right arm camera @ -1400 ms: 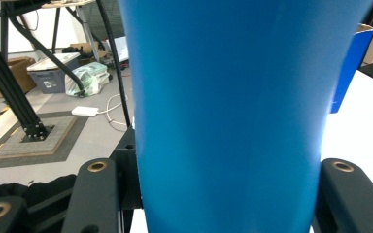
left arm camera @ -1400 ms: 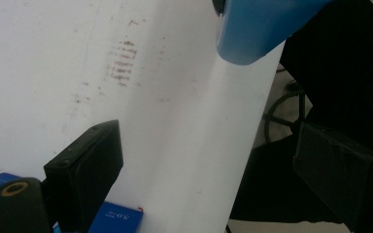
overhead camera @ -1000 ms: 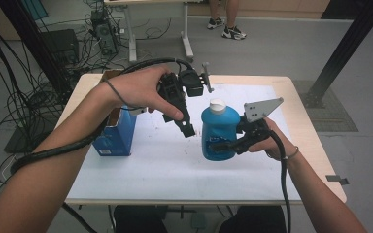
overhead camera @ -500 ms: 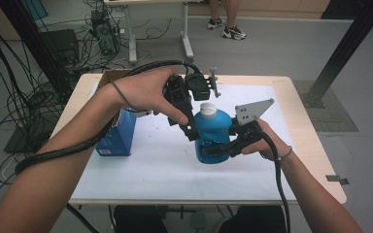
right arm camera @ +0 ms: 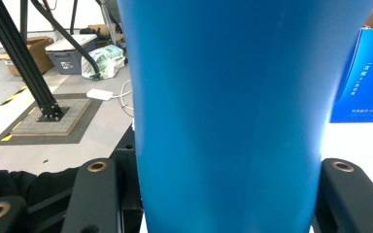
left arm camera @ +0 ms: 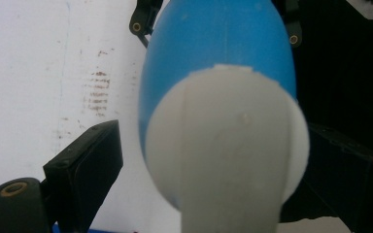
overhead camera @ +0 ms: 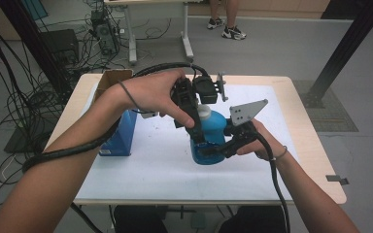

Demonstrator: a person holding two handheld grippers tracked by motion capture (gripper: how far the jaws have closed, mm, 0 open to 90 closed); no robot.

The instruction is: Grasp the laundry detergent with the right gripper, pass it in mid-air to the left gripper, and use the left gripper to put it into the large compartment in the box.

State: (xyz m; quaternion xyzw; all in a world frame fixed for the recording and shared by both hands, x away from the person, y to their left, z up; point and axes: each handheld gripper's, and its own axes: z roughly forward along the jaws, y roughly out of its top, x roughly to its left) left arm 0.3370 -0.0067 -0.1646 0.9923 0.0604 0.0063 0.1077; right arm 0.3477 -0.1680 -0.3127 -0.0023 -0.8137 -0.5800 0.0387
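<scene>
A blue bottle (overhead camera: 217, 127) with a white cap (overhead camera: 204, 112) stands on the white mat (overhead camera: 145, 170) at mid-table. My right gripper (overhead camera: 211, 148) comes in from the right and is shut on the bottle's lower body (right arm camera: 228, 111), one jaw on each side. From above, my left gripper (overhead camera: 199, 128) reaches down over the cap (left arm camera: 223, 145). Its jaws straddle the cap; a gap shows at one jaw, the other sits close against it. The blue body (left arm camera: 218, 43) spreads out beneath the cap.
A blue carton (overhead camera: 121, 133) stands on the mat left of the bottle, and shows as a blue box (right arm camera: 359, 73) behind it. An open cardboard box (overhead camera: 111, 77) sits at the table's back left corner. Black cables trail off both grippers.
My left gripper has moved right and down until its jaws sit around the cap. The right gripper and bottle shifted slightly left.
</scene>
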